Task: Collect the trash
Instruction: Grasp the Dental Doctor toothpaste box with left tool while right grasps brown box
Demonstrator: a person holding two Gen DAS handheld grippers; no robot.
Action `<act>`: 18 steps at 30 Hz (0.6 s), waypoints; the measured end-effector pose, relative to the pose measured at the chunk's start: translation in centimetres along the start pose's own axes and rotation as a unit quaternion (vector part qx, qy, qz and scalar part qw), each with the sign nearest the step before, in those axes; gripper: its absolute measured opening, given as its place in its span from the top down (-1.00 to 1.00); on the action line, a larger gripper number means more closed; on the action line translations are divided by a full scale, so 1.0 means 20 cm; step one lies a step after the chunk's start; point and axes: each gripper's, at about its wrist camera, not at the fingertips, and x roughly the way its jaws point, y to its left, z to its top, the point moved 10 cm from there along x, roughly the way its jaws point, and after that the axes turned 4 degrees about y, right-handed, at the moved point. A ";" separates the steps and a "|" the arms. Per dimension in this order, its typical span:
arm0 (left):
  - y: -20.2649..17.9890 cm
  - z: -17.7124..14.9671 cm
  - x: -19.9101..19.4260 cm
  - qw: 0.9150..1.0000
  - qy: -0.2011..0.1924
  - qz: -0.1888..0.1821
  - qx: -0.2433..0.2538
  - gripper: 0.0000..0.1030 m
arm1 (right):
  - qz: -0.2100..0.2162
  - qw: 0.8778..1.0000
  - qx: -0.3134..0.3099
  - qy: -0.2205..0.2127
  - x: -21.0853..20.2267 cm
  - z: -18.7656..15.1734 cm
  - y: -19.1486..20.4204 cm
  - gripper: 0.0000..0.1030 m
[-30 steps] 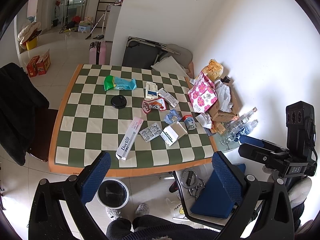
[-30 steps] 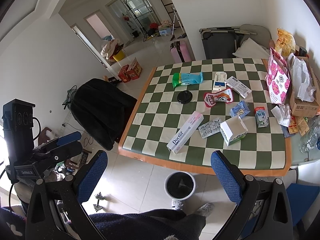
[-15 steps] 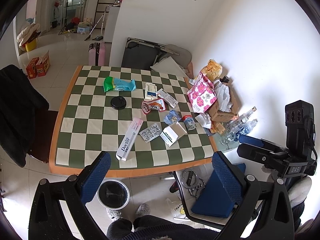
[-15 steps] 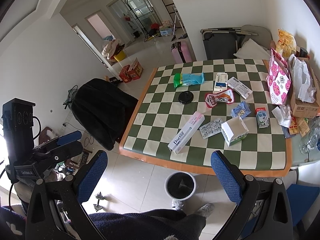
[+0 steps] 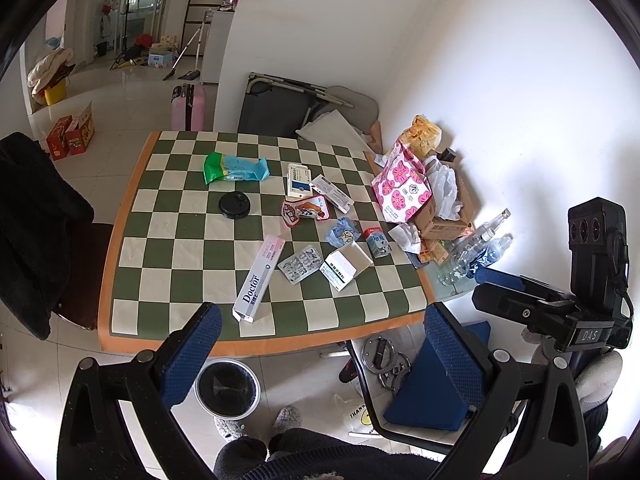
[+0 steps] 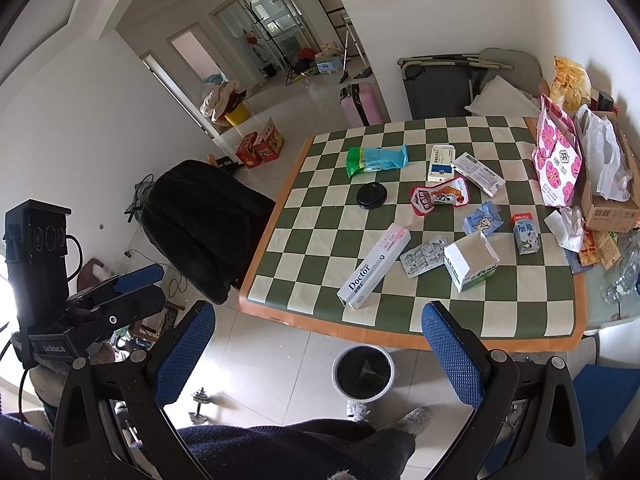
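Both grippers, left gripper (image 5: 316, 354) and right gripper (image 6: 318, 354), hang spread and empty before the worktop's (image 5: 168, 336) near edge; the Doctor box (image 5: 258, 279) lies lengthwise toward them, bin (image 5: 227, 387) below.

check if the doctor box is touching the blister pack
Apart: the right wrist view shows checkered cloth between the Doctor box and the blister pack.

A home: tiled living room with checkered table (image 5: 132, 216), suitcase (image 5: 188, 108), coat rack (image 5: 130, 4).
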 end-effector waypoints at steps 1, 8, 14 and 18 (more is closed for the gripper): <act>0.00 0.00 0.00 1.000 0.001 -0.001 0.001 -1.00 | -0.001 1.000 0.001 -0.001 0.00 0.01 0.01 -1.00; 0.20 0.14 0.14 0.990 -0.007 0.136 0.037 -1.00 | -0.031 0.998 0.047 -0.014 0.10 0.05 -0.02 -1.00; 0.44 0.23 0.59 0.967 0.032 0.235 0.088 -1.00 | -0.164 0.979 0.122 0.002 0.35 0.06 -0.39 -1.00; 0.55 0.17 1.02 0.961 0.123 0.227 0.098 -1.00 | -0.227 0.963 0.134 0.057 0.62 0.03 -0.74 -1.00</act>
